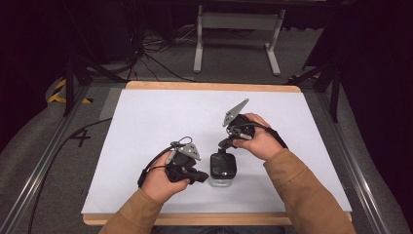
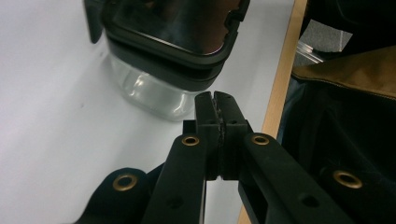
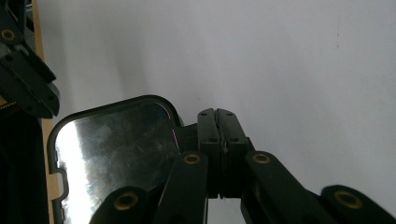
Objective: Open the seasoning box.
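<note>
Your left gripper (image 1: pixel 200 176) & right gripper (image 1: pixel 222 145), both closed, empty, flank the lidded jar (image 1: pixel 223 170) on the tabletop (image 1: pixel 146 126). Likely bracing it to work the lid.

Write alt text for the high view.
A small clear container with a black square lid stands near the front of a white table top, between two hand-held black grippers. The left gripper lies level at its side with jaws shut; the right gripper points down at the lid's far edge.

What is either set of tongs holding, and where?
Nothing. Both the left tongs and right tongs are shut empty beside the lidded clear container.
</note>
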`<state>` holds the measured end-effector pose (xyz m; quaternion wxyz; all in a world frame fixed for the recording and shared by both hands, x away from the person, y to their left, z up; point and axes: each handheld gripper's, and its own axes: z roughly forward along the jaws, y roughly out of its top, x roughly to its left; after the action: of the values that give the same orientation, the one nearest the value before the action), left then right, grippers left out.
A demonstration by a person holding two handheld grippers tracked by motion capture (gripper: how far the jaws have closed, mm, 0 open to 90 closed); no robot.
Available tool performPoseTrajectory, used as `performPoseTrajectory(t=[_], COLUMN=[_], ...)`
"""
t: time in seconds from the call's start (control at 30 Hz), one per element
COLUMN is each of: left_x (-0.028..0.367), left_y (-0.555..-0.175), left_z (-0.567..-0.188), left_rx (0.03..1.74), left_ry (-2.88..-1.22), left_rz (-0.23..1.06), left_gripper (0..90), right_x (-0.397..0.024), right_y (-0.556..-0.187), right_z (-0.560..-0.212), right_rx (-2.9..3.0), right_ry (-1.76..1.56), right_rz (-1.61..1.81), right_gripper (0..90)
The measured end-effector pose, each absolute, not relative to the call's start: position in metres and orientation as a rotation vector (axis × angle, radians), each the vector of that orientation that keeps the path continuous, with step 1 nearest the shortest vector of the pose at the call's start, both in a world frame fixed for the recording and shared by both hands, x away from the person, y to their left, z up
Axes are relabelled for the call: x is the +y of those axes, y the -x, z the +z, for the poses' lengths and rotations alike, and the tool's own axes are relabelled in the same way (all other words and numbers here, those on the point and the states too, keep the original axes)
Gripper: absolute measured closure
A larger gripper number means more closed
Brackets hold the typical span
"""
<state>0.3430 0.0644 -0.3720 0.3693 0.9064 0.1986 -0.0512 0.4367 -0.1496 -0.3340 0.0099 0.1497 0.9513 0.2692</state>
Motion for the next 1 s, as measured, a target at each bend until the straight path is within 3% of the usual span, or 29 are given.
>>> performPoseTrajectory(t=[0.8, 0.87, 1.0], left_x=[0.057, 0.058, 0.059], left_y=[-0.345, -0.345, -0.345], left_z=[-0.377, -0.376, -0.375], left_rx=[0.522, 0.513, 0.503], left_ry=[-2.255, -2.255, -2.236], left_rz=[-0.11, -0.112, -0.101], left_gripper=[89.7, 89.7, 89.7], right_x=[-0.151, -0.154, -0.163], right_y=[-0.435, -0.435, -0.433], right_z=[-0.334, -0.335, -0.333], right_rx=[2.955, 2.943, 2.885], right_ry=[-0.497, -0.523, -0.541], right_rz=[0.844, 0.879, 0.976], right_gripper=[90.0, 87.1, 89.7])
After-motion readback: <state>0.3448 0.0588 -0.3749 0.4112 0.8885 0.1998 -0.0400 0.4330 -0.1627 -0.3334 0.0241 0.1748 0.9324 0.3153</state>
